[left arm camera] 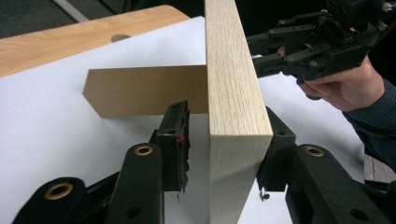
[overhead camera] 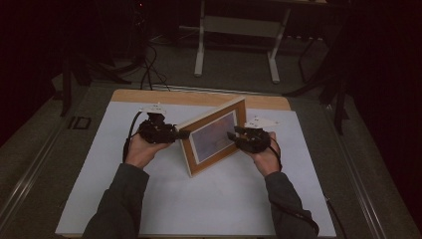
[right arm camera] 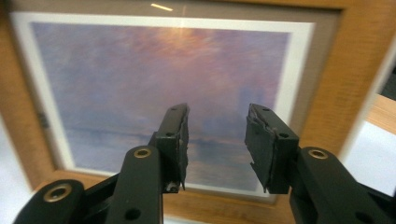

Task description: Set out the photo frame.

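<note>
Left gripper (left arm camera: 223, 154): jaws spread either side of the frame's (overhead camera: 215, 135) left edge; the right jaw looks to touch the wood, the left one stands a little off it, so the frame is straddled, not yet pinched.
Right gripper (right arm camera: 217, 142): jaws parted with nothing between them, pointed at the glass of the picture (right arm camera: 159, 88) from close in front.
Frame: stands upright near the middle of the tabletop (overhead camera: 209, 199), turned at an angle, its far corner toward the back edge; a brown stand (left arm camera: 144, 91) juts out behind it and rests on the white sheet (left arm camera: 56, 140).
Step in hand: steadying or setting the frame on its stand, as I judge it.
How to do it well: close the left jaws squarely on the wooden edge, not on the glass; keep the grip low so the frame does not tip; let the right gripper brace the wooden border rather than press the glass; check that the stand sits flat before letting go.
Risk: a push on the glass could fold the stand and drop the frame backward.
Surface: white sheet over a wooden tabletop, bare wood showing along the back edge.
Room: dim; grey floor, cables (overhead camera: 149, 69) and a white desk base (overhead camera: 239, 45) beyond the back edge.
</note>
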`<move>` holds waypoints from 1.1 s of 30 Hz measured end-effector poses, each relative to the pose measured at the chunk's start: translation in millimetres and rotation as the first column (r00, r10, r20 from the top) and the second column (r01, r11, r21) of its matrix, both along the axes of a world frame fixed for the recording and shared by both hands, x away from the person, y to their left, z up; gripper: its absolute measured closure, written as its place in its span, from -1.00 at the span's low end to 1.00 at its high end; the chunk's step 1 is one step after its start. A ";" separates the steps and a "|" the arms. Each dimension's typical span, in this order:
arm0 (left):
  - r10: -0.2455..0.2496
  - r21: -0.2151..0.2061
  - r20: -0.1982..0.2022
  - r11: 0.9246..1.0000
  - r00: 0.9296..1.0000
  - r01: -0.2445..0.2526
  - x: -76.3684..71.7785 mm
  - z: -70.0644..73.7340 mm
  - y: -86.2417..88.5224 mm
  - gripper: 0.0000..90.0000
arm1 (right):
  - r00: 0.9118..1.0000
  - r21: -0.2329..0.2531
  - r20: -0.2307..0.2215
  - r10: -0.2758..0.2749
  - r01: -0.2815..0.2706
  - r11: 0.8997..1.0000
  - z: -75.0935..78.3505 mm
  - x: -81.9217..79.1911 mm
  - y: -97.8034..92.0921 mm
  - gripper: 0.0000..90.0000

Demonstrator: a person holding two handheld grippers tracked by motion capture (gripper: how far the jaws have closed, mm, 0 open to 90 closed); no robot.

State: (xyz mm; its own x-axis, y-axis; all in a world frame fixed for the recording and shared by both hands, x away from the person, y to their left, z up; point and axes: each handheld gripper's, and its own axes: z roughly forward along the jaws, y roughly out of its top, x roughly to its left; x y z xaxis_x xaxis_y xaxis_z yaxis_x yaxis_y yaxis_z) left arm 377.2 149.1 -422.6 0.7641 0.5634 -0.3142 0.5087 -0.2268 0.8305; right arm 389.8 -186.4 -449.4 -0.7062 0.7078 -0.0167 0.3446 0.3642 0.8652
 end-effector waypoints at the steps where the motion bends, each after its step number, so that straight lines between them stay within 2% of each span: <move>1: 0.012 0.000 0.007 1.000 1.000 -0.012 -1.9 0.1 0.6 0.35 | 1.000 0.003 -0.001 -0.012 0.012 1.000 0.2 1.5 -1.4 0.28; 9: 0.088 -0.008 0.040 0.996 0.995 -0.088 -16.6 -1.0 2.0 0.36 | 0.997 0.001 0.015 -0.078 0.078 0.997 1.9 14.0 -10.9 0.24; 10: 0.097 0.005 0.042 0.995 0.994 -0.098 -19.1 -1.5 2.2 0.37 | 0.996 0.005 0.015 -0.090 0.090 0.996 3.1 15.2 -12.1 0.23; 14: 0.125 0.012 0.046 0.992 0.991 -0.125 -26.7 -3.3 1.5 0.39 | 0.992 0.008 0.027 -0.121 0.120 0.993 6.6 20.5 -15.8 0.22; 17: 0.140 0.053 0.056 0.988 0.989 -0.143 -32.3 -5.7 -3.9 0.41 | 0.990 0.008 0.031 -0.134 0.134 0.991 8.5 25.2 -17.2 0.21; 19: 0.144 0.078 0.056 0.986 0.988 -0.148 -34.1 -7.8 -6.8 0.46 | 0.989 0.015 0.032 -0.147 0.147 0.989 9.9 28.8 -18.3 0.19; 22: 0.139 0.076 0.054 0.987 0.989 -0.143 -33.9 -8.5 -7.6 0.53 | 0.985 0.037 0.029 -0.170 0.169 0.985 12.1 33.4 -20.6 0.16; 24: 0.135 0.090 0.057 0.986 0.989 -0.140 -33.6 -7.3 -8.1 0.53 | 0.983 0.044 0.028 -0.182 0.181 0.983 13.4 35.8 -22.0 0.14; 29: 0.138 0.102 0.058 0.984 0.989 -0.143 -31.8 -6.0 -7.9 0.54 | 0.985 0.053 0.016 -0.171 0.170 0.984 14.1 41.3 -24.0 0.08; 33: 0.144 0.103 0.054 0.984 0.988 -0.149 -30.5 -5.9 -7.3 0.54 | 0.987 0.073 -0.008 -0.163 0.163 0.984 11.2 46.0 -26.0 -0.07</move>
